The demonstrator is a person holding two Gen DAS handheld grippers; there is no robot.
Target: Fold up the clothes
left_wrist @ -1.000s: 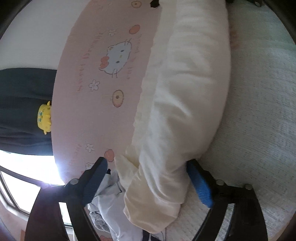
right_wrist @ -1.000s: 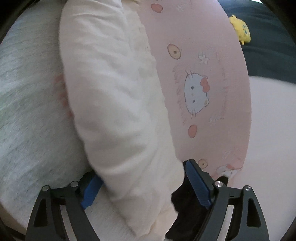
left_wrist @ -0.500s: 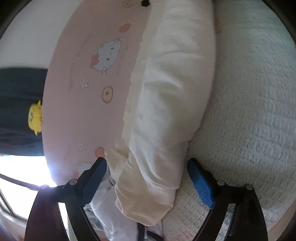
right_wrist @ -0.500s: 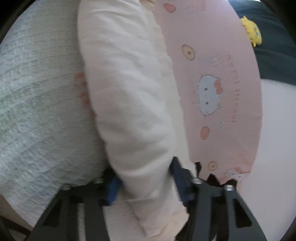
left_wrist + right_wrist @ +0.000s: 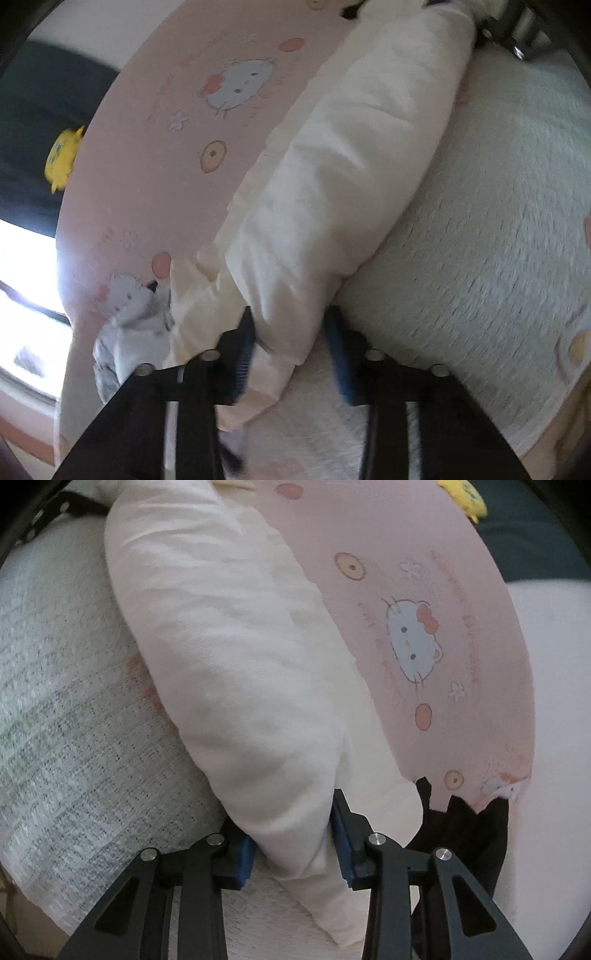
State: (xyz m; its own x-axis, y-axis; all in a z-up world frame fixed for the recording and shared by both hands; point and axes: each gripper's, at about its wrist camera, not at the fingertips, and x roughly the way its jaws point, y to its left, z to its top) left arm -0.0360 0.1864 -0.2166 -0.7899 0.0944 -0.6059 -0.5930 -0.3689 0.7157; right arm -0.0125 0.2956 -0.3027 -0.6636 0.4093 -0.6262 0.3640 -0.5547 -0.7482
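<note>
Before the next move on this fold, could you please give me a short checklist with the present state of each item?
1. Left gripper shut on the cream garment: ok, fabric sits pinched between its blue pads.
2. Right gripper shut on the same garment, at the opposite end: ok.
3. Garment span between the grippers free of snags: ok, it runs as one rolled band.
4. Grey cloth beside the left gripper kept out of the grip: cannot tell.
5. Black cloth beside the right gripper kept out of the grip: ok, it lies outside the pads.
6. All layers caught: cannot tell.
</note>
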